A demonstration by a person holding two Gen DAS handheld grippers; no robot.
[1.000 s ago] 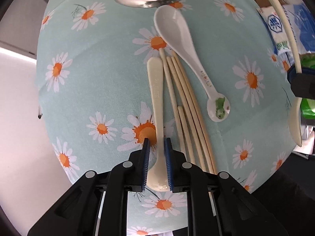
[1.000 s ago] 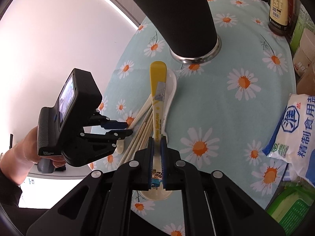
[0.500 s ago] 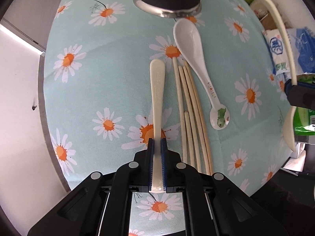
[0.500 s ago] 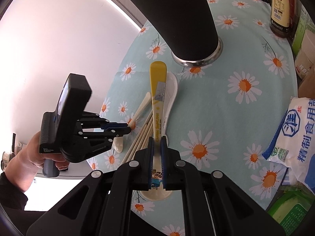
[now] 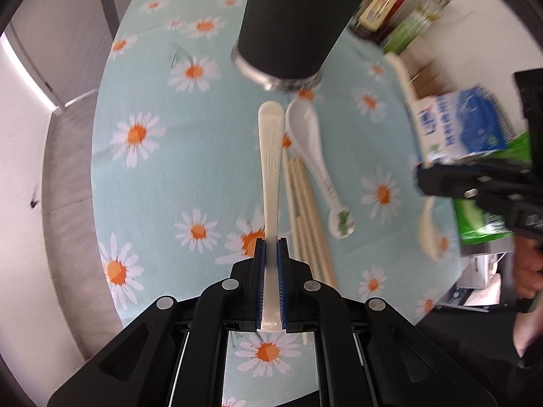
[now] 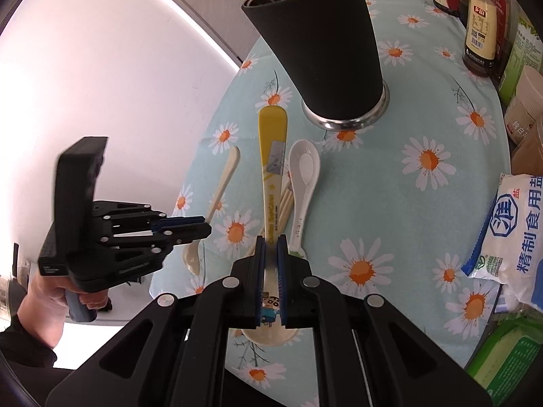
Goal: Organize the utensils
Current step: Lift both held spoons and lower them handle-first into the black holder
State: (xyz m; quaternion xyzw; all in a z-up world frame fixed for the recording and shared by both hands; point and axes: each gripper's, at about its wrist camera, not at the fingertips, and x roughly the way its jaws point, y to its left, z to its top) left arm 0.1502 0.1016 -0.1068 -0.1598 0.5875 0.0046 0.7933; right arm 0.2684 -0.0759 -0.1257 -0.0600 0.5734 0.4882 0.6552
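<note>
Black holder [image 6: 325, 51]: stood upright on surface [image 6: 424, 224]; pale sticks rose from its mouth.
Left tool [image 5: 270, 264]: clamped on cream spoon [image 5: 270, 169], lifted.
Right tool [image 6: 270, 264]: clamped on yellow spoon [image 6: 273, 169].
White spoon [image 6: 303, 176], chopsticks [image 5: 307, 224]: lay on surface.

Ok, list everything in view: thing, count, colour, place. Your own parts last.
utensil cup: one, black with a metal base, at the far end of the table, sticks inside.
cream spoon: one, held off the cloth by the left gripper.
yellow spoon: one, cartoon print, held by the right gripper.
white soup spoon: one, lying below the cup.
chopsticks: several, pale wood, beside the soup spoon.
tablecloth: one, light blue with daisies.
salt bag: one, white and blue, right edge.
bottles: several, far right.
left gripper: black, shut on the cream spoon.
right gripper: black, shut on the yellow spoon.
</note>
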